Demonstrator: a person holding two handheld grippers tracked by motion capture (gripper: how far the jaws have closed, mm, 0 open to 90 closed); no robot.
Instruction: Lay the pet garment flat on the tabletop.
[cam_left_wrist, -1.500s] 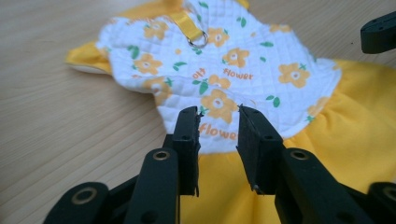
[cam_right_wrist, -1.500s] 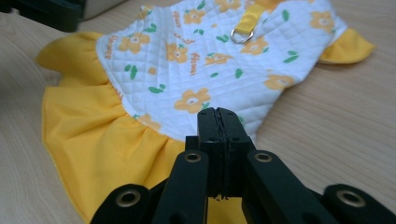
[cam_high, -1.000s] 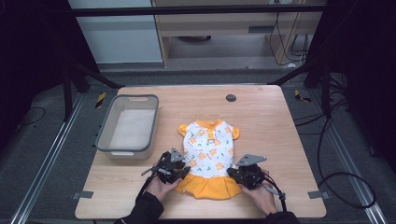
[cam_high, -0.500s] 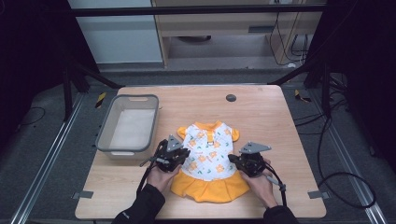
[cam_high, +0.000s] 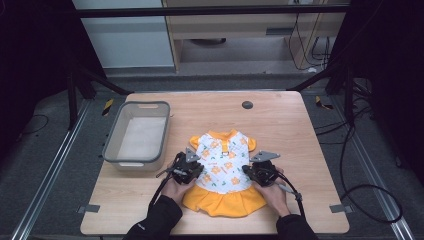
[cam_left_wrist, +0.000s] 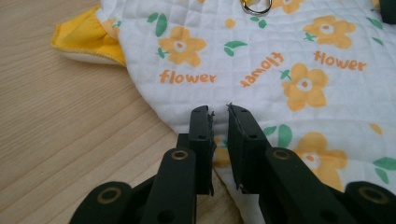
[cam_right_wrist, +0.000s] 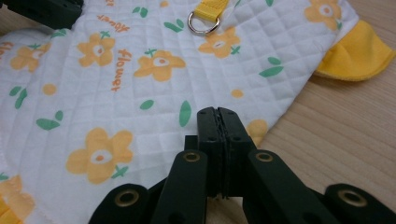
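Overhead, one small quilted dress (cam_high: 223, 172) lies flat on the wooden tabletop (cam_high: 280, 125) beside one grey plastic bin (cam_high: 137, 135); both hands hide its side edges; the left claw's (cam_left_wrist: 220, 112) jaws have just been opening, a narrow gap over the white flowered hem, nothing pinched; the right claw (cam_right_wrist: 218, 114) is closed on the dress's edge near one metal ring (cam_right_wrist: 204, 22).

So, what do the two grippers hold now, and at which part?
Right gripper pinches the dress's white side edge. Left gripper has a small gap at the opposite edge; hold unclear.
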